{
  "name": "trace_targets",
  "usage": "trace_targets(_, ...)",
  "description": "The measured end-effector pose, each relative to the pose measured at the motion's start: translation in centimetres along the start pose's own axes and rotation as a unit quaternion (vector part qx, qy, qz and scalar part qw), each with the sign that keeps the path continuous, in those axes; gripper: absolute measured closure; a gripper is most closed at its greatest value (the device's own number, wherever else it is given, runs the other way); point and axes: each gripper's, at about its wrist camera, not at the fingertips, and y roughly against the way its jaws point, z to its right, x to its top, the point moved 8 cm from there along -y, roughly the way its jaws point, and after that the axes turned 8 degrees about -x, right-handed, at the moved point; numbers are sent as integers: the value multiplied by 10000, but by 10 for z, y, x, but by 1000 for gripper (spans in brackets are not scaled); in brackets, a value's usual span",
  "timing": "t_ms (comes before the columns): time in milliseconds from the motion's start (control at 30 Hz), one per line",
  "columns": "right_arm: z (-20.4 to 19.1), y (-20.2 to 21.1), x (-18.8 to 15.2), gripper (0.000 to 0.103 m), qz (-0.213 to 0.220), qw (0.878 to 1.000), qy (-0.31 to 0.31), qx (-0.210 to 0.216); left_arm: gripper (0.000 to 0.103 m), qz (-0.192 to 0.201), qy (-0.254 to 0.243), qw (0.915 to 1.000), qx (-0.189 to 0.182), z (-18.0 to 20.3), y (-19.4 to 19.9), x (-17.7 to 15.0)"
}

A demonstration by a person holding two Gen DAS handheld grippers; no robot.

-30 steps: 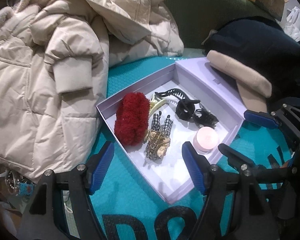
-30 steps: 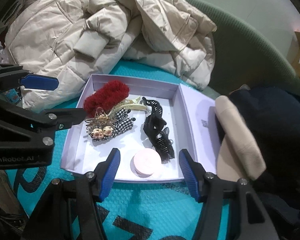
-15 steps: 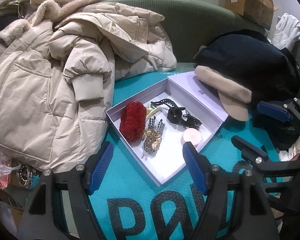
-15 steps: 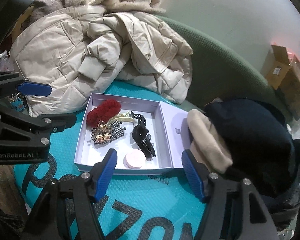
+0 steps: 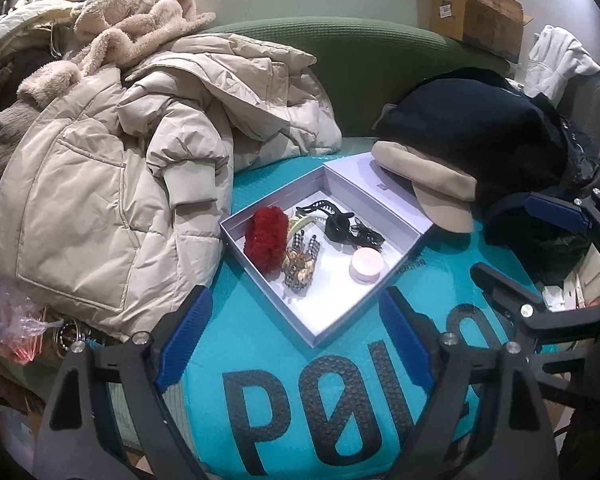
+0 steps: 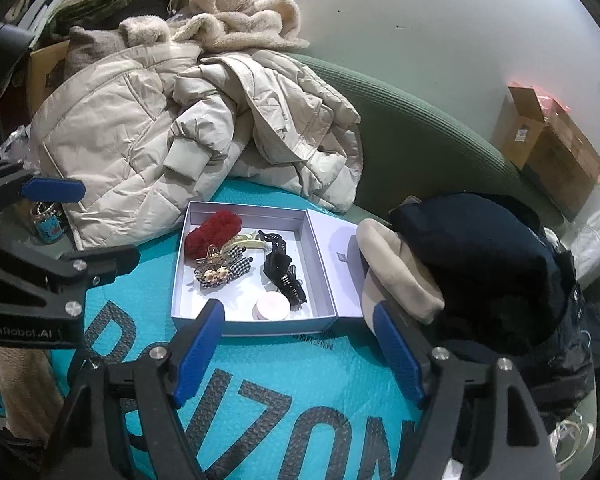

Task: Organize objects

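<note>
An open lavender box [image 5: 328, 330] [image 6: 260, 326] lies on a teal mat. It holds a red fluffy scrunchie [image 5: 266, 238] [image 6: 214, 230], a checked bow clip with gold trim [image 5: 300, 266] [image 6: 220, 270], black claw clips [image 5: 340, 226] [image 6: 282, 272], a cream clip and a round pink case [image 5: 366, 265] [image 6: 271, 307]. My left gripper [image 5: 296, 342] is open and empty, above the mat in front of the box. My right gripper [image 6: 296, 350] is open and empty, near the box's front wall.
A beige puffer jacket [image 5: 112, 184] [image 6: 148, 136] lies left of the box. A beige cap [image 5: 432, 188] [image 6: 396, 272] rests on the box lid, against dark clothing [image 5: 472, 136] [image 6: 480, 260]. A green sofa back [image 5: 360, 56] and cardboard boxes [image 5: 472, 8] stand behind.
Both grippers have pulled back and up from the box, so it looks smaller and more of the mat and room shows. Both stay open and empty.
</note>
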Motion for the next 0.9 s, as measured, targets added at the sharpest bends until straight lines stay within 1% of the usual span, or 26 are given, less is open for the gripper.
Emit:
trace_targets(233,-1,8,-15,25,-82,9998,-162,-3,18,54,-27,10000,38,8,18,-20)
trace_targets(367,-4,9,-27,25,-170,9996,-226,39,17,27,21,10000,-8,10,23,-32)
trace_targets(567,-10,3,-43,25,-362,9987,-315,147,17,-32,96,9999,59,11,24,-50)
trace_targets(700,-16,0,-54,25,-449,9982,-308,255,17,-136,203,9996,-107,12,19,-61)
trace_targets(833,-21,-2,-63,25,-521,9977,-292,317,17,-238,207,9995,-81,12,14,-72)
trace_targets(900,-22,-3,-67,25,-567,9974,-312,329,17,-289,235,9992,-127,13,11,-76)
